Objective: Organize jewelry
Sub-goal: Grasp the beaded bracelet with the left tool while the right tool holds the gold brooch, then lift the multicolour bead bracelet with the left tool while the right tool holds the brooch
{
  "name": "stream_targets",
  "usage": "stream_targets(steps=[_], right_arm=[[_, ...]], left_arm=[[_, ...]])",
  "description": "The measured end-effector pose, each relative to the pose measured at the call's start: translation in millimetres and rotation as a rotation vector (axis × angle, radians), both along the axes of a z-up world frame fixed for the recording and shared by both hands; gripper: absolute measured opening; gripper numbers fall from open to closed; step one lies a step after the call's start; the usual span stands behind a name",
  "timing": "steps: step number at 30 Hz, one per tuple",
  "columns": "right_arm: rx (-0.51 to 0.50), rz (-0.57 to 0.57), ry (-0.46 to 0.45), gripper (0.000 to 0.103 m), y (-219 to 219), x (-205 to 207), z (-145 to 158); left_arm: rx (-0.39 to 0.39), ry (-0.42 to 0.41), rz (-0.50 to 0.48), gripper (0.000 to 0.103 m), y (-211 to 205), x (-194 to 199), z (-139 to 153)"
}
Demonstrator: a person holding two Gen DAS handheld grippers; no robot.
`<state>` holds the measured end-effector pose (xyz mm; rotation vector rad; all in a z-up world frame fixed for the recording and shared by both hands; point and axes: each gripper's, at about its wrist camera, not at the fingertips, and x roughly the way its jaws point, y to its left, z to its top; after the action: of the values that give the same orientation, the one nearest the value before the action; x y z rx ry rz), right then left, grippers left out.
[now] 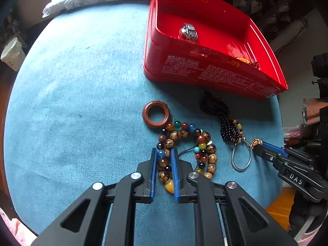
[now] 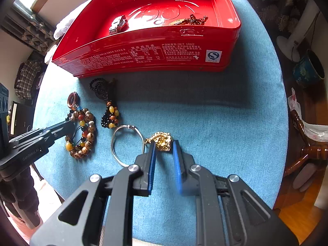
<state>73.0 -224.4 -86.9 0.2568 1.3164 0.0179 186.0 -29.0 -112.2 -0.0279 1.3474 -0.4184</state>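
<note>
A round worktop [image 2: 205, 112] covered in blue napped cloth is seen, its rim curving close behind the red tin box [image 2: 143, 57] and falling away to wooden floor on the right. Wide bare cloth lies to the left of the jewelry in the left wrist view and to the right of it in the right wrist view.

The box is glossy metal with an open top and printed side; a silver clasp-like piece [image 2: 118, 25] and a dark beaded item with a gold pendant [image 2: 188, 21] lie inside. In front of it, a smooth brown ring [image 1: 156, 113], a string of small black beads [image 1: 223, 119] and a thin silver bangle [image 2: 127, 143] rest on the cloth, near one another.

The left gripper [image 1: 164, 153] is pointed steeply down, its blue-padded fingers clenched on the multicoloured bead bracelet [image 1: 184, 149], whose round polished beads lie coiled on the cloth. The right gripper [image 2: 164, 145], equally steep, is closed on the knobbly gold chain [image 2: 162, 139], just beside the bangle.
</note>
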Motion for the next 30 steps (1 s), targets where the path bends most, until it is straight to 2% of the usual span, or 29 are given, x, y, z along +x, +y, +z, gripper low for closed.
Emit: stream_targets(steps=[15, 22, 30], right_arm=[[-0.012, -0.008, -0.013, 0.019, -5, -7, 8], [-0.007, -0.011, -0.002, 0.02, -5, -7, 6], [-0.002, -0.014, 0.007, 0.021, -6, -6, 2]], left_arm=[[-0.143, -0.094, 0.02, 0.011, 18, -10, 51], [-0.157, -0.089, 0.029, 0.011, 22, -12, 53], [-0.081, -0.055, 0.045, 0.011, 24, -8, 36]])
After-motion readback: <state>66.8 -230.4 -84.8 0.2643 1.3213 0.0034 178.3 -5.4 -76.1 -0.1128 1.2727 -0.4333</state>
